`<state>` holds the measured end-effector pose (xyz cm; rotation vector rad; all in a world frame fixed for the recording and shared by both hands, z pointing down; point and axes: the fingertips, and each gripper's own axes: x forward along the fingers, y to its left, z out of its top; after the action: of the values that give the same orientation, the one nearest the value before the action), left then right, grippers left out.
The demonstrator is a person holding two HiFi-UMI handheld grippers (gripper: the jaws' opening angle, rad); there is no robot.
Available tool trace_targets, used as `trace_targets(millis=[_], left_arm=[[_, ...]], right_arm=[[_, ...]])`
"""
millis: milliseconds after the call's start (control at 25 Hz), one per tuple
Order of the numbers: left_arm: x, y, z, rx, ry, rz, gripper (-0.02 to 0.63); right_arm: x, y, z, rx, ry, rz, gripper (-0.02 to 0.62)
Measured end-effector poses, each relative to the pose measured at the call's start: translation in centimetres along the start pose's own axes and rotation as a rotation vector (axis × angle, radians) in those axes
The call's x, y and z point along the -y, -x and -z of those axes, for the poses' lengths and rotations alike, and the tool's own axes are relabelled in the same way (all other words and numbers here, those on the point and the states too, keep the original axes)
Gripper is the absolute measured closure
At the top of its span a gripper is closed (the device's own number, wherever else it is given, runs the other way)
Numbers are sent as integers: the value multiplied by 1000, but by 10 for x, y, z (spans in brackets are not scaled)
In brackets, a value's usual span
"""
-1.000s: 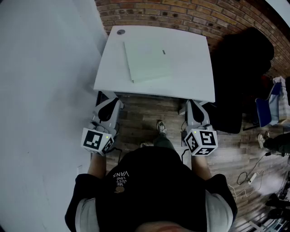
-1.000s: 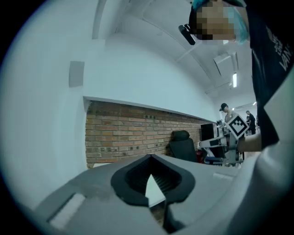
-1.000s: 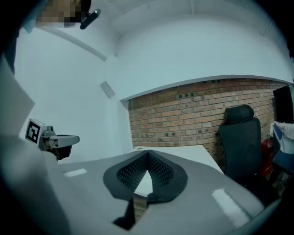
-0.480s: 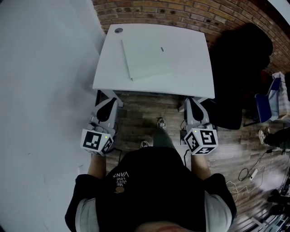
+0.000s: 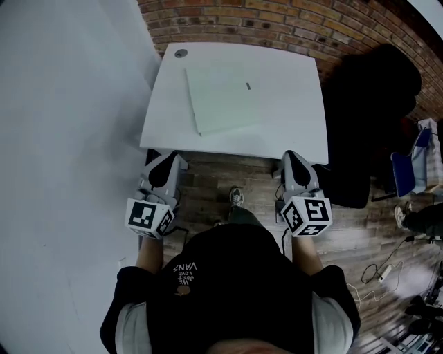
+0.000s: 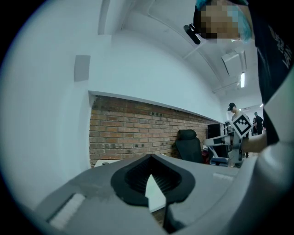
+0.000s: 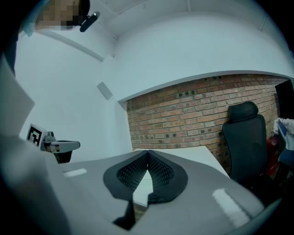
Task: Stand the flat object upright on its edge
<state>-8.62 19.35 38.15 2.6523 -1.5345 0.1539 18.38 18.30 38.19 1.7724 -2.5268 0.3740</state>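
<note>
A flat pale-green board (image 5: 223, 97) lies face down on the white table (image 5: 291, 131), toward its left half, with a small dark mark near its right edge. My left gripper (image 5: 163, 166) hangs just short of the table's near-left corner, shut and empty. At the near-right corner my right gripper (image 5: 293, 166) is likewise shut with nothing in it. In the left gripper view the jaws (image 6: 148, 158) meet at the tips; the right gripper view shows the same closed tips (image 7: 147, 152). Both grippers stand apart from the board.
A brick wall (image 5: 277, 21) runs behind the table and a white wall (image 5: 62, 138) stands at the left. A black office chair (image 5: 370, 104) sits right of the table. A small round grommet (image 5: 181, 52) marks the table's far-left corner. Cables (image 5: 387, 266) lie on the wooden floor.
The person has stepped a little closer to the table; both grippers now sit nearer its front edge. The jaws stayed shut and the board has not moved.
</note>
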Motion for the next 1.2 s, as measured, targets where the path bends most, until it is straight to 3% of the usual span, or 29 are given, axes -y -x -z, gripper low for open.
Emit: trace_targets(millis=[480, 1200], left_arm=[[-26, -67, -3, -19, 8, -34, 607], [-55, -120, 2, -55, 12, -178, 607]], right_arm=[[43, -63, -9, -23, -1, -7, 597], [79, -150, -13, -78, 22, -133, 597]])
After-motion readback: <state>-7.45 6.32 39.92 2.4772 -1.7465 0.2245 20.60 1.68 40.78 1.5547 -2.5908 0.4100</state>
